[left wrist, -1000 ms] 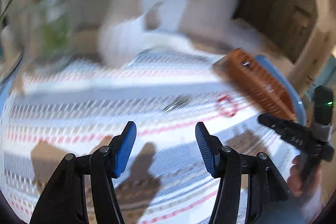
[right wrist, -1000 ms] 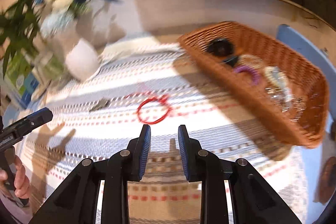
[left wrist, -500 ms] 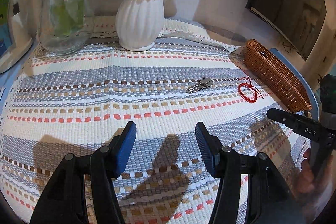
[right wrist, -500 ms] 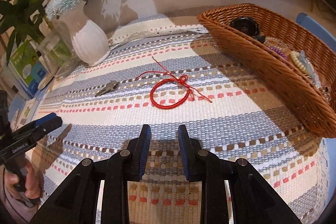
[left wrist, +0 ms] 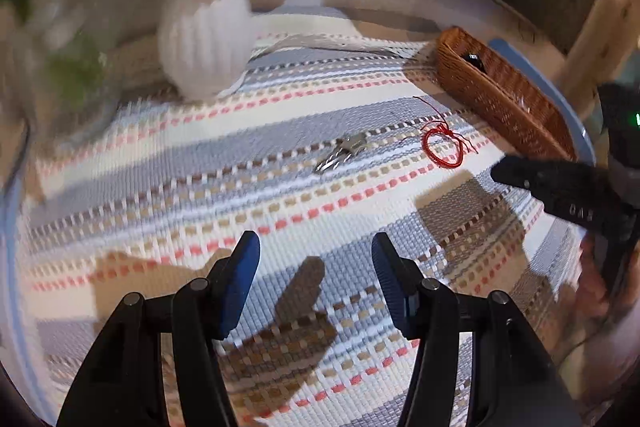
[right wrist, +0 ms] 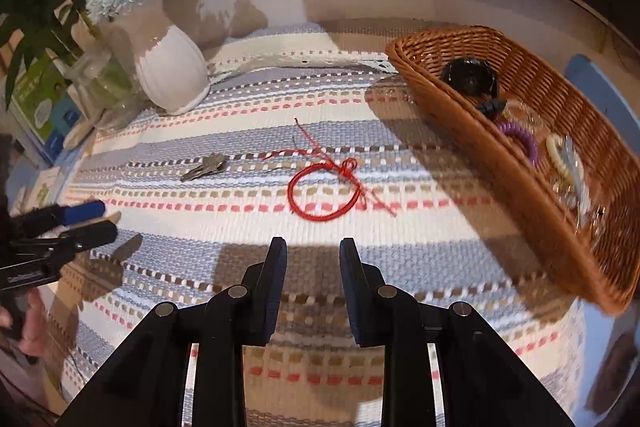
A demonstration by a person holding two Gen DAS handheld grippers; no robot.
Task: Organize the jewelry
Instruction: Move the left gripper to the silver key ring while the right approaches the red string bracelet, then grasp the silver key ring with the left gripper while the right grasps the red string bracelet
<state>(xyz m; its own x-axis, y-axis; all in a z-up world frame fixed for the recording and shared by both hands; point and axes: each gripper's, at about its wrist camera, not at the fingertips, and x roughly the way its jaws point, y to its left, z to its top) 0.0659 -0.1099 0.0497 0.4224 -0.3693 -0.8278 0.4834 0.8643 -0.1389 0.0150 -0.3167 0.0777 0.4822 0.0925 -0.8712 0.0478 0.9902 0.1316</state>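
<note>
Basket (right wrist: 532,187) with purple coil bracelet (right wrist: 520,141)

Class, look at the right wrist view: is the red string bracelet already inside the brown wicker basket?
No: the red string bracelet lies on the striped woven cloth, outside the brown wicker basket.

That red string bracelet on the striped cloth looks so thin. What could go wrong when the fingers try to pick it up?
The red string bracelet lies flat on the woven cloth, so the right gripper may slide over it or pinch the weave instead. Its loose tails could snag on the wicker basket rim during the drop. The keys lie nearby and might get nudged.
</note>
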